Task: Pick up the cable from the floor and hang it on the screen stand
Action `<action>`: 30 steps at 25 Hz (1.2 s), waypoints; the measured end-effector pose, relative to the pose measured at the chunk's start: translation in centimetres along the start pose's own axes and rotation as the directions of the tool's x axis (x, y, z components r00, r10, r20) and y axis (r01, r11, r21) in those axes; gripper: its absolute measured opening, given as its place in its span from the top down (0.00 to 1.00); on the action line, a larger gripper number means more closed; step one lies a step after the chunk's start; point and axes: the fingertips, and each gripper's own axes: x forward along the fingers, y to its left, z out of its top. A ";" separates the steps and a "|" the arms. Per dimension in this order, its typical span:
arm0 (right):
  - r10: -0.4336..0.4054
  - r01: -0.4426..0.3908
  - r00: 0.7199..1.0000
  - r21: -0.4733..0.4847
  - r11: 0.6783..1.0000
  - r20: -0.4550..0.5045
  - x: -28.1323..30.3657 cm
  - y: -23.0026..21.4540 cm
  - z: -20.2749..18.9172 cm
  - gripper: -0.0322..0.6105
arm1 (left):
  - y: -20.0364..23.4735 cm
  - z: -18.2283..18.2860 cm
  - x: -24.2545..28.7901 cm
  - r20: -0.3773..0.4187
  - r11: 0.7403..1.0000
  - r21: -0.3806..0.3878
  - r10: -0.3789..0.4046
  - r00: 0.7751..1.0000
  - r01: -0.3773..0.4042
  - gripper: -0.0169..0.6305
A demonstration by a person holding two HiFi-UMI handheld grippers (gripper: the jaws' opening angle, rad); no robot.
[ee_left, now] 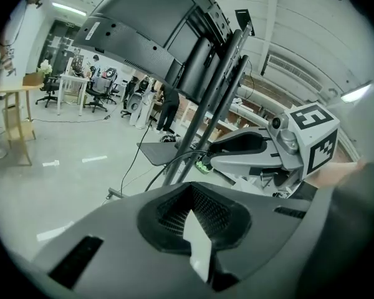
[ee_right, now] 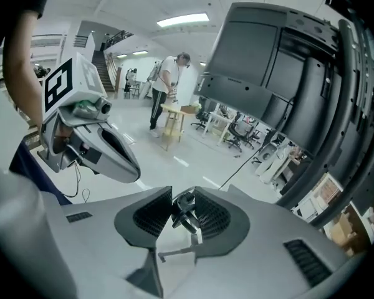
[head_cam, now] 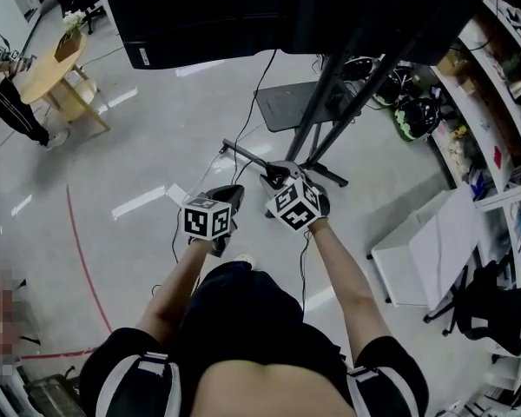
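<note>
My right gripper was clamped on the cable end. My left gripper, at its nine o'clock, was closed with nothing showing between its jaws. The screen stand stood at twelve o'clock.

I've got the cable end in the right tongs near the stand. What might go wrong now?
The right tongs pinch only the small metal cable end, so it may slip out. A black cord already hangs beside the screen stand; the cable may tangle with it.
</note>
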 end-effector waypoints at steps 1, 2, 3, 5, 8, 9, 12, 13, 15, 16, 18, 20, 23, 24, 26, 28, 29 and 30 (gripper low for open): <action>-0.010 0.010 1.000 0.000 1.000 0.008 -0.2 -0.3 0.2 0.75 | -0.3 0.1 0.1 0.005 1.000 0.002 -0.009 1.000 0.009 0.97; -0.020 0.020 1.000 -0.001 1.000 0.017 -0.4 -0.7 0.5 0.75 | -0.5 0.3 0.3 0.011 1.000 0.006 -0.019 1.000 0.019 0.97; -0.028 0.029 0.999 -0.006 1.000 0.025 -0.6 -1.2 0.6 0.75 | -0.8 0.3 0.6 0.016 1.000 0.011 -0.028 0.999 0.027 0.97; -0.043 0.044 0.998 -0.024 0.999 0.036 -1.3 -1.9 0.8 0.75 | -1.3 0.1 1.1 0.020 0.999 0.023 -0.040 0.999 0.039 0.97; -0.061 0.063 0.997 -0.053 0.997 0.045 -2.3 -3.1 1.1 0.75 | -1.8 0.0 1.8 0.014 0.997 0.053 -0.050 0.999 0.050 0.97; -0.062 0.065 0.997 -0.055 0.996 0.049 -2.6 -3.4 1.2 0.75 | -1.9 0.1 1.8 0.012 0.997 0.061 -0.051 0.999 0.050 0.97; -0.066 0.070 0.996 -0.068 0.995 0.059 -3.6 -4.2 1.6 0.75 | -2.5 1.0 2.1 0.014 0.995 0.080 -0.054 0.998 0.053 0.97; -0.069 0.074 0.996 -0.077 0.994 0.061 -3.8 -4.6 1.8 0.75 | -2.7 1.5 2.1 0.017 0.995 0.087 -0.057 0.998 0.055 0.97; -0.065 0.071 0.996 -0.091 0.993 0.066 -4.1 -5.1 2.1 0.75 | -2.9 2.5 2.1 0.018 0.992 0.107 -0.062 0.998 0.060 0.97; -0.058 0.064 0.996 -0.095 0.993 0.068 -4.2 -5.2 2.3 0.75 | -3.0 2.9 2.1 0.015 0.991 0.121 -0.064 0.998 0.061 0.97; -0.046 0.053 0.997 -0.097 0.994 0.069 -4.3 -5.6 2.6 0.75 | -3.0 3.9 2.2 0.009 0.986 0.153 -0.068 0.998 0.066 0.97; -0.046 0.053 0.996 -0.096 0.994 0.071 -4.4 -6.5 3.2 0.75 | -3.1 5.2 2.4 0.010 0.980 0.183 -0.080 0.997 0.077 0.97; -0.054 0.063 0.995 -0.112 0.992 0.081 -4.3 -7.7 4.9 0.75 | -2.6 7.5 2.3 0.024 0.976 0.202 -0.091 0.996 0.085 0.97; -0.054 0.064 0.995 -0.121 0.991 0.082 -4.2 -8.0 5.4 0.75 | -2.5 8.3 2.3 0.031 0.976 0.203 -0.093 0.995 0.085 0.97; -0.049 0.061 0.996 -0.145 0.988 0.080 -4.1 -8.8 6.5 0.75 | -2.2 9.6 2.4 0.044 0.975 0.204 -0.095 0.994 0.084 0.97; -0.044 0.057 0.996 -0.177 0.983 0.075 -4.0 -9.5 7.7 0.75 | -1.9 11.1 2.2 0.057 0.974 0.209 -0.095 0.994 0.081 0.97; -0.042 0.056 0.996 -0.191 0.980 0.075 -4.0 -9.9 8.4 0.75 | -1.7 11.8 2.1 0.064 0.974 0.214 -0.094 0.994 0.078 0.97; -0.040 0.055 0.996 -0.199 0.978 0.079 -4.0 -10.4 9.1 0.75 | -1.6 12.6 2.0 0.071 0.973 0.220 -0.092 0.993 0.074 0.97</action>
